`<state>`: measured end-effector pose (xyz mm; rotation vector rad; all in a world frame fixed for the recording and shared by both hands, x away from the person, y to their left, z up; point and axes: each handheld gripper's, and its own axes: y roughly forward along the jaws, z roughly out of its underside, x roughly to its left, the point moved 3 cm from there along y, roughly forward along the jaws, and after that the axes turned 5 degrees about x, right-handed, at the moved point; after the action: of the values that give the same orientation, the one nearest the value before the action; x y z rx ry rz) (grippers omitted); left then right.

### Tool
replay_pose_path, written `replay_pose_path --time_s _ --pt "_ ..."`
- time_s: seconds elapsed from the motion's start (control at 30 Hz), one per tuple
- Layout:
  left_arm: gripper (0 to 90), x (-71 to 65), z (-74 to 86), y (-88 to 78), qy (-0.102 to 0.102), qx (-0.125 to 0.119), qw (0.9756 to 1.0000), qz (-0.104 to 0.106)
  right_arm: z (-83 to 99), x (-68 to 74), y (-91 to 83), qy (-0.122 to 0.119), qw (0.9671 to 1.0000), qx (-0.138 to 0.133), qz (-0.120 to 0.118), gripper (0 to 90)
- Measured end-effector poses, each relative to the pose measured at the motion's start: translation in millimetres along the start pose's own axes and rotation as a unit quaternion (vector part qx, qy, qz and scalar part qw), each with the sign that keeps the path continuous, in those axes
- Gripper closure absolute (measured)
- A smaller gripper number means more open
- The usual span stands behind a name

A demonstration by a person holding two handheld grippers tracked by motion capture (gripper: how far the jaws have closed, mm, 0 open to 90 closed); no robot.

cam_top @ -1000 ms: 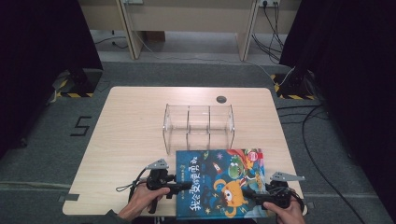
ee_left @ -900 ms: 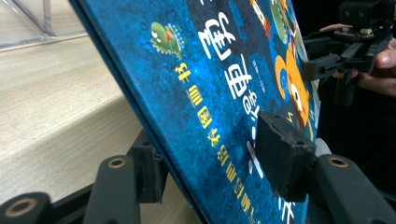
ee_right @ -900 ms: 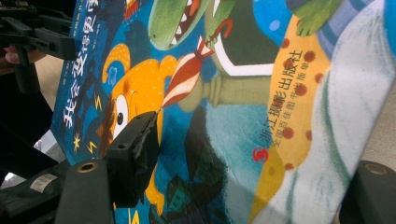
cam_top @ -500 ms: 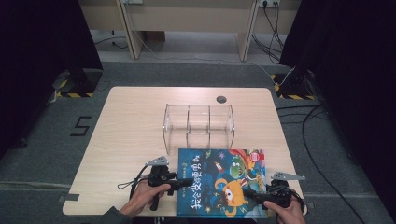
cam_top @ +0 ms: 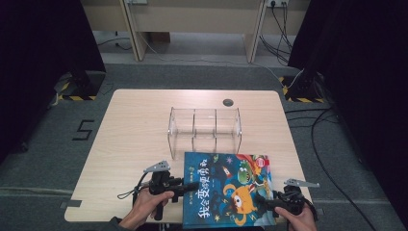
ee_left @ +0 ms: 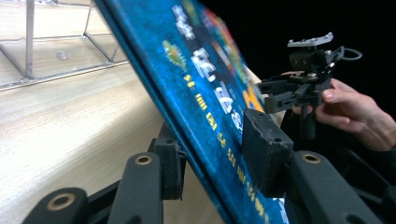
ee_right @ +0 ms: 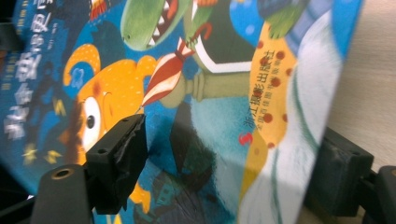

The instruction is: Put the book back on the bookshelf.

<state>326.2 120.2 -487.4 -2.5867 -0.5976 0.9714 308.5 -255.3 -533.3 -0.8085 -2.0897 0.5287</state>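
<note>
While the blue picture book with the orange cartoon monster on its cover (cam_top: 228,190) lies at the near edge of the pale wooden table (cam_top: 134,144), toward the near right corner, both grippers are at its sides. The left gripper (cam_top: 185,185) is clenched on the book's left, spine-side edge: in the left gripper view its black pads (ee_left: 264,149) press the cover from both sides, and its jaws have just been closing on the book. That left edge is tilted up off the tabletop. The right gripper (cam_top: 262,201) straddles the book's right edge near the near right corner; in the right gripper view its jaws stand apart, one pad (ee_right: 119,154) off the cover, and they have just been opening with the book between them.

Just beyond the book's far edge stands a clear plastic rack with three compartments (cam_top: 204,127), close to it near the table's middle. Open wood stretches along the left edge and the far edge, where a small dark round hole (cam_top: 228,102) sits.
</note>
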Motion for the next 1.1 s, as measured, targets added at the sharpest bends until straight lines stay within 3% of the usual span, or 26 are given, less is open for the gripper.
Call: replay_pose_path --time_s 0.1,0.23,0.27,0.57,0.63,0.67,0.73,0.8,0.87,0.9,1.0,1.07,1.1 --pt "60.3 -3.1 0.2 -1.0 -0.001 -0.006 1.0 -0.001 -0.5 -0.8 -0.3 -0.011 0.9999 -0.004 0.01 21.7" --pt "60.2 -7.6 -1.4 -2.5 -0.001 -0.015 0.9999 -0.002 -1.5 -0.4 -1.3 -0.03 0.9987 0.001 0.042 19.8" --pt "59.9 -10.3 -2.6 -3.5 -0.003 -0.019 0.9998 -0.007 -1.8 1.2 -2.9 -0.043 0.9974 0.001 0.058 23.1" --pt "58.8 -14.1 -5.8 -5.6 0.013 -0.024 0.9994 -0.02 0.4 10.9 -9.9 -0.066 0.9956 -0.021 0.064 24.0" --pt "58.5 -13.4 -6.3 -6.0 0.013 -0.023 0.9994 -0.022 1.4 15.3 -12.3 -0.077 0.9938 -0.029 0.074 24.3" --pt "58.4 -12.6 -6.4 -6.2 0.01 -0.022 0.9994 -0.023 3.3 20.4 -14.0 -0.095 0.9915 -0.032 0.082 24.7" --pt "58.2 -11.7 -6.7 -6.9 0.007 -0.022 0.9994 -0.026 4.5 23.0 -14.3 -0.094 0.9914 -0.033 0.084 24.7" --pt "58.1 -10.4 -7.5 -9.2 0.008 -0.02 0.9994 -0.027 6.5 28.2 -15.2 -0.113 0.9885 -0.034 0.095 24.8" --pt "57.2 -7.7 -8.8 -13.2 0.008 -0.023 0.9989 -0.039 9.5 38.8 -15.8 -0.145 0.9828 -0.038 0.108 24.8" --pt "56.9 -7.7 -8.8 -13.2 0.008 -0.023 0.9989 -0.039 9.5 38.8 -15.8 -0.145 0.9828 -0.038 0.108 24.8" --pt "56.7 -6.0 -8.7 -14.2 0.004 -0.023 0.9988 -0.043 14.7 56.4 -14.7 -0.169 0.979 -0.045 0.104 24.8" --pt "56.7 -6.3 -8.8 -14.7 0.005 -0.023 0.9988 -0.043 16.5 61.3 -14.1 -0.173 0.9788 -0.045 0.101 24.8" --pt "56.7 -6.3 -9.5 -15.7 0.005 -0.022 0.9988 -0.043 20.1 69.6 -11.6 -0.183 0.978 -0.042 0.09 24.6"
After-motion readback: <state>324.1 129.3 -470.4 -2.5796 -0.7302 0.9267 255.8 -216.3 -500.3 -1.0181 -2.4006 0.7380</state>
